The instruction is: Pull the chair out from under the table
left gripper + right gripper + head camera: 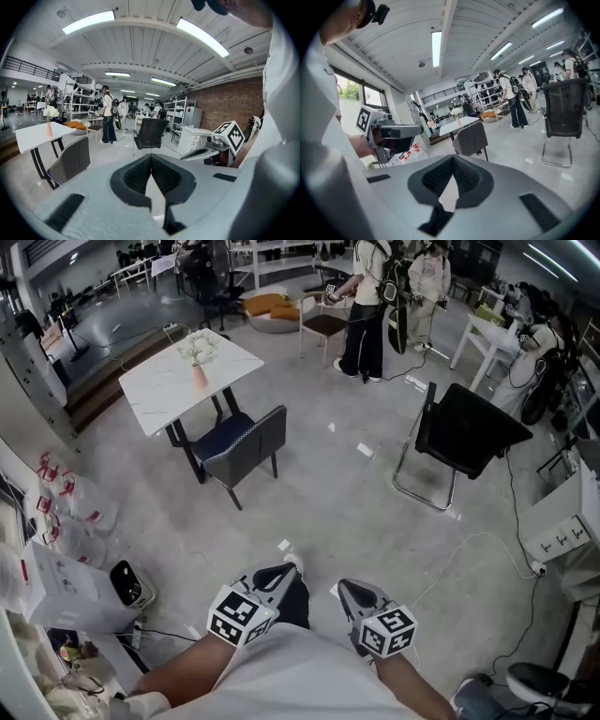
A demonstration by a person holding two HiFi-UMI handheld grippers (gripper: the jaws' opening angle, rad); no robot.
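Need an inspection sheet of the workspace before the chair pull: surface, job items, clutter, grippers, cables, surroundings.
Surface: grey concrete floor, with the furniture standing on it.
Job's things: grey chair pushed partly under the white table; vase of flowers on the tabletop.
Clutter: bags at the left edge; black chair standing apart at the right.
Grippers: left hand-held gripper and right hand-held gripper both shut, empty, well short of the grey chair.
Cables: cables trail over the floor at the right, near the black chair.
Surroundings: people standing at the far end.
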